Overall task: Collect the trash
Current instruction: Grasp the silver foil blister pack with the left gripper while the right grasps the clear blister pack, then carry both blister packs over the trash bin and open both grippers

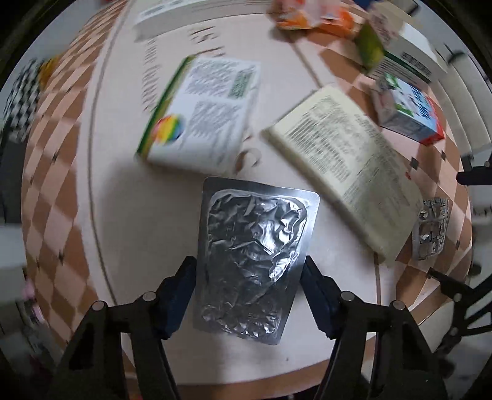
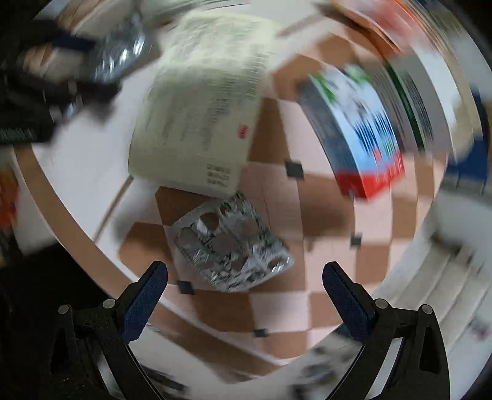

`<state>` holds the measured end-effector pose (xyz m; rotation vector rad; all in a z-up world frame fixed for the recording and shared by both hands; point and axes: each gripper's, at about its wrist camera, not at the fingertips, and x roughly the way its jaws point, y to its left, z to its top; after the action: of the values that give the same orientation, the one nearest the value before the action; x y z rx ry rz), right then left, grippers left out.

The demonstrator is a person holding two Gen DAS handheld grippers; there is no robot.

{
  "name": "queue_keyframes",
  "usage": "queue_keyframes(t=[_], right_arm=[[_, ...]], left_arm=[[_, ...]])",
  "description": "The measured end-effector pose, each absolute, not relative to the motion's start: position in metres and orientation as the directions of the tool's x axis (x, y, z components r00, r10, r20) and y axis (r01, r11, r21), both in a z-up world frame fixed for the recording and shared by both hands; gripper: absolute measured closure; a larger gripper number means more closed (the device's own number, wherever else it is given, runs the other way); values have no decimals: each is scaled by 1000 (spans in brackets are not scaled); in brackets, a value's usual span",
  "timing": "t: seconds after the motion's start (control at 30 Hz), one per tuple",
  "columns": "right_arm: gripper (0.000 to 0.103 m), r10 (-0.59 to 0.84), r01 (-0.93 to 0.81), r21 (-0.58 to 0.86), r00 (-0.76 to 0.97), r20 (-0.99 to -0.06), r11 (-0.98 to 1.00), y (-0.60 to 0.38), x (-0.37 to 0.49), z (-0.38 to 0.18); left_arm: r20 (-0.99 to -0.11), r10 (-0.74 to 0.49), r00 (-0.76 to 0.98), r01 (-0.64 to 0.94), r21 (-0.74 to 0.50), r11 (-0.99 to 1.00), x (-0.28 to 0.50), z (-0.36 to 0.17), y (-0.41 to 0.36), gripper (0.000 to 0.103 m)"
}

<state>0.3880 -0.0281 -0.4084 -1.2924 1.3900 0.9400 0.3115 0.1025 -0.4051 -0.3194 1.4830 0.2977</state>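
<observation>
My left gripper [image 1: 248, 267] is shut on a large silver foil blister sheet [image 1: 255, 243], its two fingers pressed on the sheet's side edges, holding it above the round table [image 1: 129, 215]. A second, smaller used blister pack [image 1: 430, 234] lies on the checkered cloth at the right. In the right wrist view that pack [image 2: 230, 246] lies just ahead of my right gripper [image 2: 244, 274], which is open and empty above it. The left gripper with its foil sheet [image 2: 120, 52] shows blurred at the upper left there.
A cream leaflet-printed box [image 1: 344, 184] [image 2: 203, 101] lies mid-table. A white and green box [image 1: 200, 114], a blue and red carton [image 1: 409, 114] [image 2: 363, 135], more boxes [image 1: 399, 52] and orange wrappers [image 1: 313, 15] sit farther back.
</observation>
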Motion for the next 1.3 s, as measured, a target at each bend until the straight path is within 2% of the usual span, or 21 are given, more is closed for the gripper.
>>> queue_keyframes(t=[0.13,0.2,0.27,0.3,0.33,0.43,0.57,0.73,0.9,1.07,1.3], right_arm=[[2,-265,-997,-83,78,-961,7,-18,380,-422],[9,-277,-998,-65,63,-959,-4,-17,380,-427],[26,-278,-999,-16,6,-961,31,-18,384,-428],[39,-277,-997,30,-46,-960,64,-19,387,-427],[41,-266,-996,34,-56,-962,84,-20,389,-424],[42,-267,-991,24,-60,-962,134,-26,396,-423],[43,-210,-939,77,-154,-966,335,-50,410,-418],[43,-56,-821,128,-191,-980,557,-80,416,-400],[43,144,-629,200,-141,-980,751,-116,401,-375],[43,298,-478,291,-64,-952,829,-145,334,-346],[43,334,-417,305,-5,-943,856,-130,198,-329]], left_arm=[[-998,3,63,-470,-28,882,292,-403,104,38],[-998,7,63,-495,-25,869,284,-402,103,38],[-998,5,63,-510,-28,860,279,-402,102,38],[-998,5,64,-515,-29,856,275,-403,102,38],[-998,7,65,-519,-27,855,274,-403,101,38],[-997,16,71,-522,-24,853,268,-402,102,38],[-995,34,97,-531,-23,847,248,-387,105,38],[-988,69,136,-546,-16,837,232,-359,108,38],[-977,102,187,-563,-22,826,199,-331,106,38],[-963,122,239,-568,-37,822,139,-313,100,38],[-967,88,239,-555,-62,830,59,-329,86,38]])
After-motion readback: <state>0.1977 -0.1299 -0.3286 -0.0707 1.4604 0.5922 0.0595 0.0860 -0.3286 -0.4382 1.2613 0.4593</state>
